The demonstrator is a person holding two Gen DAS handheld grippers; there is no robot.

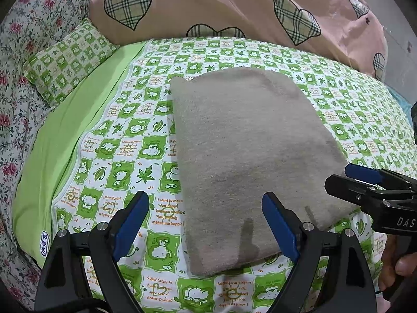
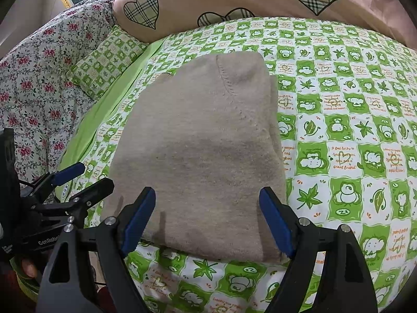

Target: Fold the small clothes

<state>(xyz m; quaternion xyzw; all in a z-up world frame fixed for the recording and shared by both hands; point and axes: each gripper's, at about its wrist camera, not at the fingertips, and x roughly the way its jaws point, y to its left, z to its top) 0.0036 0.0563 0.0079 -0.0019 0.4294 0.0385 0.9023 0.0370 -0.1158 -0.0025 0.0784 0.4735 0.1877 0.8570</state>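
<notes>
A grey-beige knitted garment [image 1: 247, 156] lies folded into a compact rectangle on the green-and-white checked sheet [image 1: 125, 135]. In the right wrist view the garment [image 2: 203, 143] shows a stitched seam near its far edge. My left gripper [image 1: 206, 211] hovers open above the garment's near left corner, nothing between its blue pads. My right gripper [image 2: 207, 204] stands open above the garment's near edge, also holding nothing. Each gripper appears in the other's view: the right gripper [image 1: 365, 182] at the right edge, the left gripper [image 2: 78, 180] at the left edge.
A pink quilt with plaid hearts [image 1: 234, 7] is bunched at the far side of the bed. A small green checked pillow [image 1: 67, 60] and a floral cover [image 1: 15, 91] lie to the left. A person's fingers [image 1: 401, 260] hold the right gripper's handle.
</notes>
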